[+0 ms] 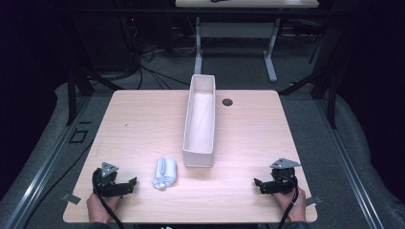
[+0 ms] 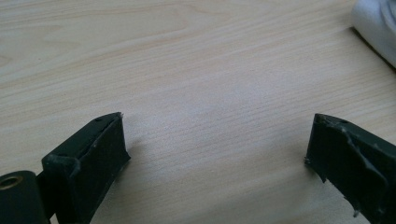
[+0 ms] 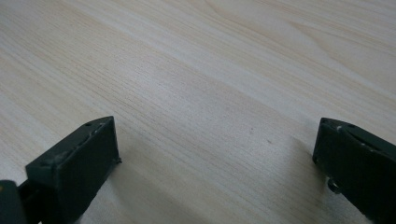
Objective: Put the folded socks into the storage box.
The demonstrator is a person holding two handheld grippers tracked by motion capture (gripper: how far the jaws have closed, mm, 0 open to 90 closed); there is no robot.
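A folded white cloth [image 1: 165,172] lies on the wooden table near its front, just left of a long white box [image 1: 200,119]. My left gripper [image 1: 129,185] rests at the front left corner, held by a hand, jaws wide open and pointing right toward the cloth. In the left gripper view the open gripper [image 2: 217,144] has bare wood between its jaws, with the cloth [image 2: 376,23] at the top right corner. My right gripper [image 1: 259,185] sits at the front right, open, pointing left. The right gripper view shows this open gripper [image 3: 217,149] over bare tabletop.
The white box stands open-topped along the table's middle, running front to back. A dark round grommet hole [image 1: 227,102] sits right of the box at the back. The table [image 1: 143,124] has bare wood on both sides of the box. Beyond it are dark floor and cables.
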